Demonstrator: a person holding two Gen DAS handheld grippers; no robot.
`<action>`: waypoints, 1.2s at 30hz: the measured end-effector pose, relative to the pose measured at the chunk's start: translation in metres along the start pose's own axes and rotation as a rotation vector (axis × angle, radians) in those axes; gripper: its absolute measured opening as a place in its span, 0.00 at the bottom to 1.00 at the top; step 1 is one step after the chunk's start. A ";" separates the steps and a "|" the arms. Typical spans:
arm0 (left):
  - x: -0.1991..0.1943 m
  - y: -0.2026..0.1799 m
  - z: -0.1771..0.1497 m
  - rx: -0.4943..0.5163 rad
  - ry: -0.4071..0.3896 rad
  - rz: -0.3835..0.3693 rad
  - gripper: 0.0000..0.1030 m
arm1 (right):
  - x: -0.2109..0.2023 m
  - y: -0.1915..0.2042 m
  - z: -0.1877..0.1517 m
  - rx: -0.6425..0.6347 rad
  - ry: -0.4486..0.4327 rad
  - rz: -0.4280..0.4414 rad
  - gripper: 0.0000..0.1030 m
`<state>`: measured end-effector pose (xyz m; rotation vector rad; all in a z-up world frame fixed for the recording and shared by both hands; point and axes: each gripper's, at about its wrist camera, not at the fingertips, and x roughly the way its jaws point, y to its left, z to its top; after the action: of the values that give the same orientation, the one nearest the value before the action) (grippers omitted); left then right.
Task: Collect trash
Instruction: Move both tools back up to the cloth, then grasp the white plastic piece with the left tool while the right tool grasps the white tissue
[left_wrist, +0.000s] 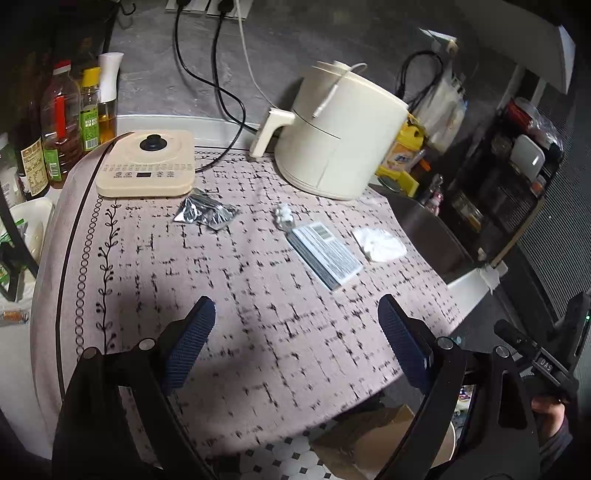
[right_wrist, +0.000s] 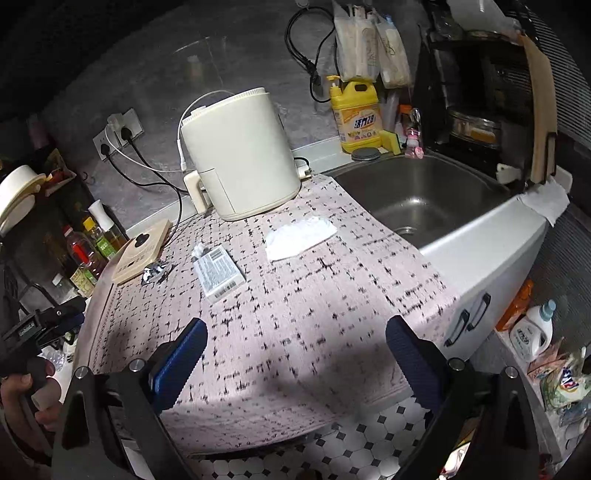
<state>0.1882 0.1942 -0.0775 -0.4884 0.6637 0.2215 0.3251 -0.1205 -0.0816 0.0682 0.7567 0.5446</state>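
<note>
Both tools, the left tool (left_wrist: 295, 328) and the right tool (right_wrist: 295, 343), hover with fingers spread wide and empty over the near edge of the tabletop (left_wrist: 221, 314), with bare cloth ahead. Trash lies beyond: foil wrapper (left_wrist: 205, 213) toward the left, flat printed packet (left_wrist: 325, 254) centred, its long axis running diagonally, and crumpled tissue (right_wrist: 301, 236) rightward, near the sink (right_wrist: 417, 199). By this layout, the right tool seems nearer the tissue, the left nearer the foil.
</note>
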 end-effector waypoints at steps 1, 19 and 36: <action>0.005 0.006 0.006 -0.005 -0.002 -0.009 0.86 | 0.004 0.003 0.002 -0.004 -0.001 -0.010 0.92; 0.130 0.022 0.078 0.039 0.115 -0.124 0.50 | 0.095 0.016 0.033 0.034 0.077 -0.076 0.80; 0.246 0.022 0.092 0.040 0.279 -0.091 0.29 | 0.160 0.015 0.057 0.052 0.148 -0.111 0.70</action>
<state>0.4189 0.2698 -0.1791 -0.5152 0.9135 0.0535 0.4523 -0.0216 -0.1373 0.0336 0.9134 0.4273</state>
